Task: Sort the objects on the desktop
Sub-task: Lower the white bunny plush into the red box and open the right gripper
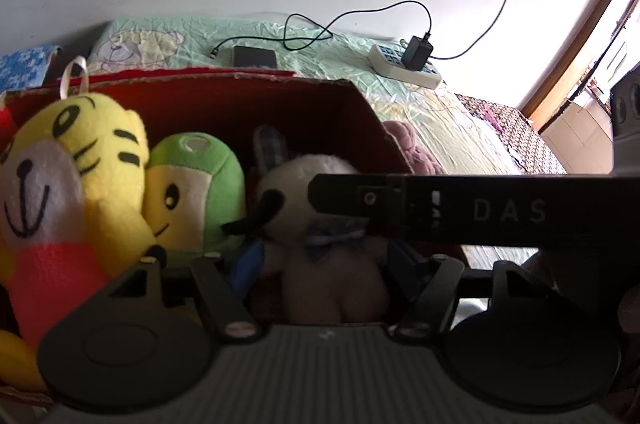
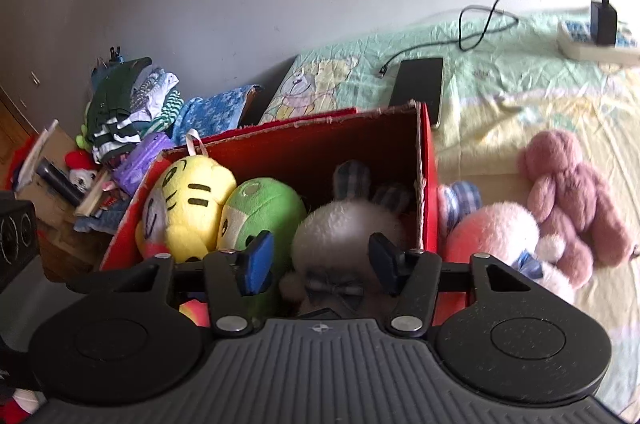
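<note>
A red cardboard box (image 1: 280,104) (image 2: 430,184) stands on the bed and holds a yellow tiger plush (image 1: 92,160) (image 2: 192,200), a green plush (image 1: 200,184) (image 2: 264,208) and a white plush with a checked bow (image 1: 332,284) (image 2: 344,232). My left gripper (image 1: 326,260) is open, its blue pads either side of the white plush's body with small gaps. My right gripper (image 2: 320,264) is open around that plush's head. One black finger of the right gripper (image 1: 360,200) crosses in front of the plush's face. Outside the box lie a pink-and-white plush (image 2: 492,236) and a mauve bear (image 2: 572,192) (image 1: 412,148).
A dark phone (image 2: 420,84) (image 1: 255,57) with a cable lies behind the box. A power strip with a black charger (image 1: 404,64) (image 2: 592,40) sits at the back right. Folded clothes (image 2: 128,104) and clutter are piled left of the box, and the wall is close behind.
</note>
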Demonstrator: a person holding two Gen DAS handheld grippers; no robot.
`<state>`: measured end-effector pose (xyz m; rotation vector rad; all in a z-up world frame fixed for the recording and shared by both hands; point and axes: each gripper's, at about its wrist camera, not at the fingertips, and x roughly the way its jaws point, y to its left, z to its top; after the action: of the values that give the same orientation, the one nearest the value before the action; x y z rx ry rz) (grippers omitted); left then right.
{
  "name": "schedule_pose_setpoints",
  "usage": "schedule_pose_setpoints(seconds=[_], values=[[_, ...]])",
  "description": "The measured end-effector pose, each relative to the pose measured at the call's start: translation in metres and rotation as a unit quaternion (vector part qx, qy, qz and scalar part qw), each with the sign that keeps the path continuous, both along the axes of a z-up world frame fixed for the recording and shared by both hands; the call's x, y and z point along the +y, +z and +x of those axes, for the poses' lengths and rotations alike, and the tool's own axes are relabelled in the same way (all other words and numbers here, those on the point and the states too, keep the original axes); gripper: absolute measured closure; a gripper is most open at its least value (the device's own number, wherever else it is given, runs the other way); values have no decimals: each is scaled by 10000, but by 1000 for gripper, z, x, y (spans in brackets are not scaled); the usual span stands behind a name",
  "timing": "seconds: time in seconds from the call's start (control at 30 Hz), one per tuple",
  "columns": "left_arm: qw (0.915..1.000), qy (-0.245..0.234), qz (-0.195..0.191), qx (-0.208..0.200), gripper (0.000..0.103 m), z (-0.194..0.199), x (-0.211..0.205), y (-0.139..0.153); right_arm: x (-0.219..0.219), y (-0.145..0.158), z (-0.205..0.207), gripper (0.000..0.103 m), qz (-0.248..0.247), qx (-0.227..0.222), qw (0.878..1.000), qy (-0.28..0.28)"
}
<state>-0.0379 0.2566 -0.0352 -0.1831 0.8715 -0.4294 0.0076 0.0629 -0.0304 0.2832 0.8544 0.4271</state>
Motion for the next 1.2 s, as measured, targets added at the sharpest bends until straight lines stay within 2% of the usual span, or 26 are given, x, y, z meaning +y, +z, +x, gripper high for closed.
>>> schedule_pose_setpoints(seconds=[0.27, 0.4, 0.57, 0.77, 1.03, 1.2], values=[[9998, -18, 155, 93, 33, -2, -9, -2, -5, 1, -10, 46, 182, -73, 9998, -14], [9989, 109, 441, 135, 30, -3, -14, -1, -13, 0, -14, 46, 235, -85, 9996, -124], [9977, 241, 625, 130, 27, -5, -18, 2, -22, -3, -18, 54, 329, -131, 9992, -193], [9956, 349, 859, 146, 22, -7, -24, 1, -24, -5, -21, 54, 342, -249, 9991, -84], [9937, 588, 913, 287, 18, -5, -26, -3, -33, -9, -20, 56, 641, -262, 9976, 25], [9930, 656, 939, 296, 16, -6, -29, -5, -32, -9, -22, 56, 584, -359, 9976, 113]])
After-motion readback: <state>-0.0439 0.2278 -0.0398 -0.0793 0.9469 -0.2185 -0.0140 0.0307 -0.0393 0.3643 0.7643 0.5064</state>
